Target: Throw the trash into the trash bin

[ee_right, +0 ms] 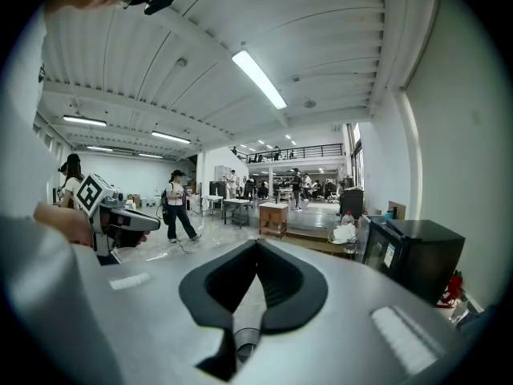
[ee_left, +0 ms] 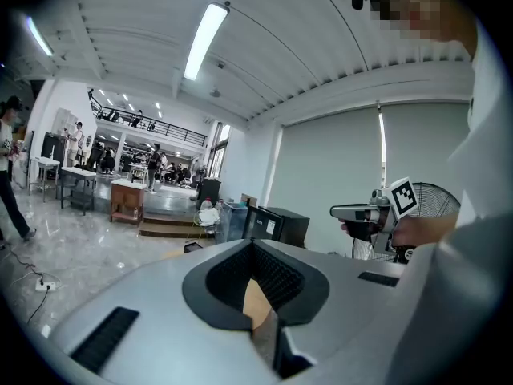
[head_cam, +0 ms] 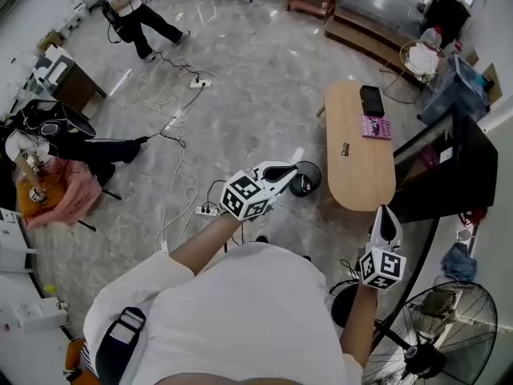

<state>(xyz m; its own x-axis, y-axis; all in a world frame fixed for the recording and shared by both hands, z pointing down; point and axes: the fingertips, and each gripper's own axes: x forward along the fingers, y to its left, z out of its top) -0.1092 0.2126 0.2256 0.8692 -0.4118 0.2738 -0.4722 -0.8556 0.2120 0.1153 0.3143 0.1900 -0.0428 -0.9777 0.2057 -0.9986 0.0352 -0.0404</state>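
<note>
My left gripper [head_cam: 293,168] is held out in front of me above the floor, jaws shut and nothing in them; its tips meet in the left gripper view [ee_left: 253,244]. Just past its tip a round black bin [head_cam: 305,178] stands on the floor by the near end of an oval wooden table [head_cam: 361,175]. My right gripper [head_cam: 387,209] hovers at the table's near right end, its jaws shut and bare [ee_right: 256,242]. On the table lie a small dark item [head_cam: 345,147], a pink book [head_cam: 376,127] and a black box [head_cam: 371,100].
A black cabinet [head_cam: 453,167] stands right of the table, and a floor fan [head_cam: 429,335] is at my lower right. Cables and a power strip [head_cam: 206,210] trail across the marble floor. One person sits at the left [head_cam: 64,143]; another walks at the back [head_cam: 136,10].
</note>
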